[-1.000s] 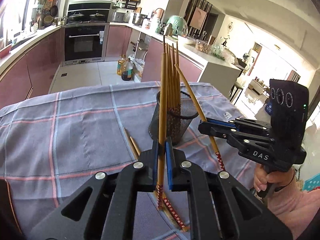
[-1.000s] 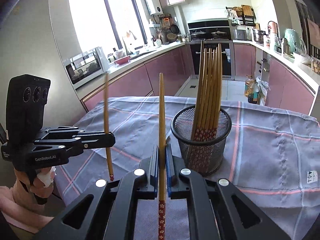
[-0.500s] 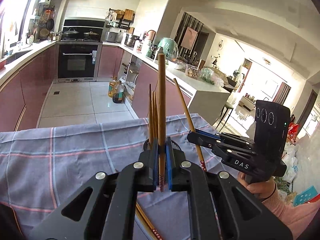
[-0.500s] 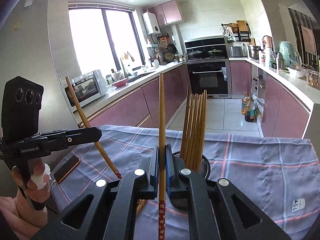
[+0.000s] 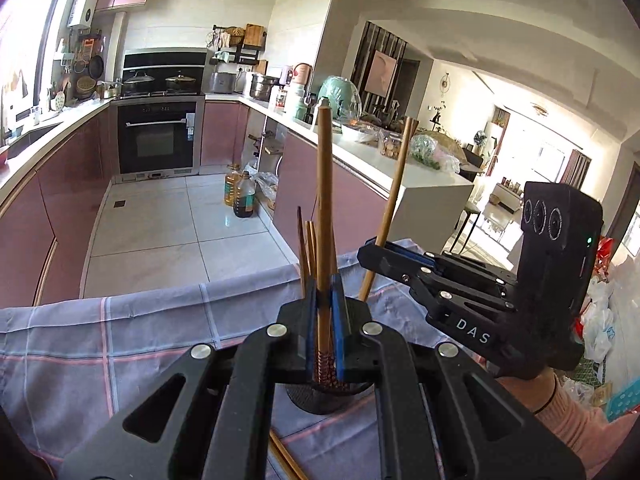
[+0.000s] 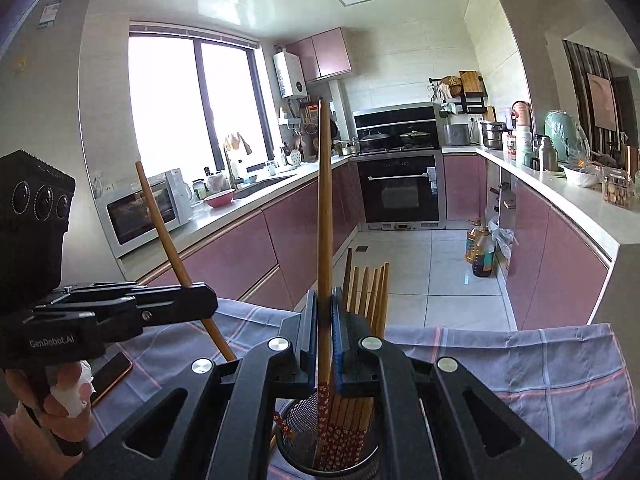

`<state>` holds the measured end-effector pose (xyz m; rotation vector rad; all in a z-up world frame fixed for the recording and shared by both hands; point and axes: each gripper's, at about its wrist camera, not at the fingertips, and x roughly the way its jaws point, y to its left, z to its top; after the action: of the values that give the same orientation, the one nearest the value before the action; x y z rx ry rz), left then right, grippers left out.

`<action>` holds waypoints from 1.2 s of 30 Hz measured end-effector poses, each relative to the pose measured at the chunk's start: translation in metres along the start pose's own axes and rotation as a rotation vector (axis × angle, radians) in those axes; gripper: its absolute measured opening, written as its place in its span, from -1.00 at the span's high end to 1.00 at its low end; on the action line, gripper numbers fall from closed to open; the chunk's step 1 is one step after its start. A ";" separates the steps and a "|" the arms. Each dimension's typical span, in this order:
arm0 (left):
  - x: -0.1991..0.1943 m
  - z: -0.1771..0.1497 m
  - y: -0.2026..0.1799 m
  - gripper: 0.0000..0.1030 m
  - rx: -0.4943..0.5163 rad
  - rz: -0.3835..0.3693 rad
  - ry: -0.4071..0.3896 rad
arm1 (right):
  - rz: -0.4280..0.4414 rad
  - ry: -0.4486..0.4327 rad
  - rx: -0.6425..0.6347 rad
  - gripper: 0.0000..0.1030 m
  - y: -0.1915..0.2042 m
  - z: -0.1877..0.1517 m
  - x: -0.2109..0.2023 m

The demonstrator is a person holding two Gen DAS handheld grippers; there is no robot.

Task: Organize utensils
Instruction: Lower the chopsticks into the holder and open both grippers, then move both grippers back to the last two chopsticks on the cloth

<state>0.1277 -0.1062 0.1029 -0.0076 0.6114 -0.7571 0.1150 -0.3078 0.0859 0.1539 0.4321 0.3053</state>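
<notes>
While above cup (image 6: 304,436), seemingly clear chopsticks (image 6: 324,240)

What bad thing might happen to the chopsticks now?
Both grippers pinch one chopstick each above the mesh cup. The left gripper grips its chopstick near the patterned end, so it might swing. The right gripper's chopstick could bump the chopsticks already in the cup or miss the rim.

A table draped in a blue-grey plaid tablecloth (image 6: 560,364) fills the lower frame. A black mesh holder (image 6: 304,432) full of chopsticks stands at bottom centre; a phone (image 6: 110,372) lies at lower left. In the left wrist view, loose chopsticks (image 5: 286,460) rest bottom centre.
</notes>
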 end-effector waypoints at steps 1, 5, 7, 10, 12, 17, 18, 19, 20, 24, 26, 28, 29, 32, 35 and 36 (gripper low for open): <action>0.007 -0.002 0.001 0.86 0.002 0.003 0.016 | 0.000 0.015 0.003 0.89 -0.001 -0.002 0.003; 0.025 -0.012 0.002 0.86 0.007 0.008 0.076 | 0.007 0.085 0.016 0.89 -0.003 -0.010 0.013; 0.032 -0.016 0.002 0.86 0.015 0.010 0.099 | 0.006 0.121 0.019 0.89 -0.006 -0.015 0.018; 0.042 -0.019 0.002 0.86 0.023 0.006 0.132 | 0.012 0.175 0.029 0.89 -0.008 -0.021 0.025; 0.049 -0.020 0.003 0.86 0.033 0.009 0.151 | 0.006 0.209 0.029 0.89 -0.008 -0.024 0.032; 0.072 -0.022 0.003 0.85 0.039 0.030 0.207 | -0.010 0.256 0.031 0.88 -0.007 -0.035 0.044; 0.075 -0.023 0.003 0.85 0.034 0.035 0.212 | -0.012 0.260 0.034 0.87 -0.008 -0.037 0.045; 0.077 -0.024 0.004 0.82 0.032 0.038 0.213 | -0.013 0.262 0.040 0.87 -0.009 -0.038 0.045; 0.078 -0.025 0.005 0.77 0.028 0.039 0.212 | -0.014 0.264 0.046 0.87 -0.009 -0.039 0.045; 0.074 -0.029 0.004 0.52 0.015 0.027 0.193 | -0.014 0.261 0.061 0.86 -0.010 -0.044 0.041; 0.067 -0.030 0.002 0.50 0.020 0.037 0.177 | -0.008 0.258 0.064 0.86 -0.010 -0.046 0.039; 0.059 -0.034 0.002 0.49 0.018 0.044 0.156 | 0.001 0.250 0.064 0.81 -0.007 -0.049 0.034; 0.053 -0.036 0.002 0.46 0.021 0.049 0.143 | 0.005 0.243 0.062 0.73 -0.006 -0.049 0.031; 0.035 -0.042 0.000 0.39 0.026 0.067 0.100 | 0.014 0.214 0.040 0.57 0.002 -0.050 0.017; 0.014 -0.051 0.004 0.28 0.024 0.095 0.057 | 0.033 0.182 0.010 0.40 0.014 -0.052 -0.001; 0.007 -0.055 0.006 0.24 0.017 0.099 0.047 | 0.040 0.175 -0.004 0.35 0.019 -0.054 -0.007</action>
<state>0.1068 -0.0945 0.0521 0.0556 0.6450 -0.6677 0.0806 -0.2881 0.0439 0.1326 0.6019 0.3607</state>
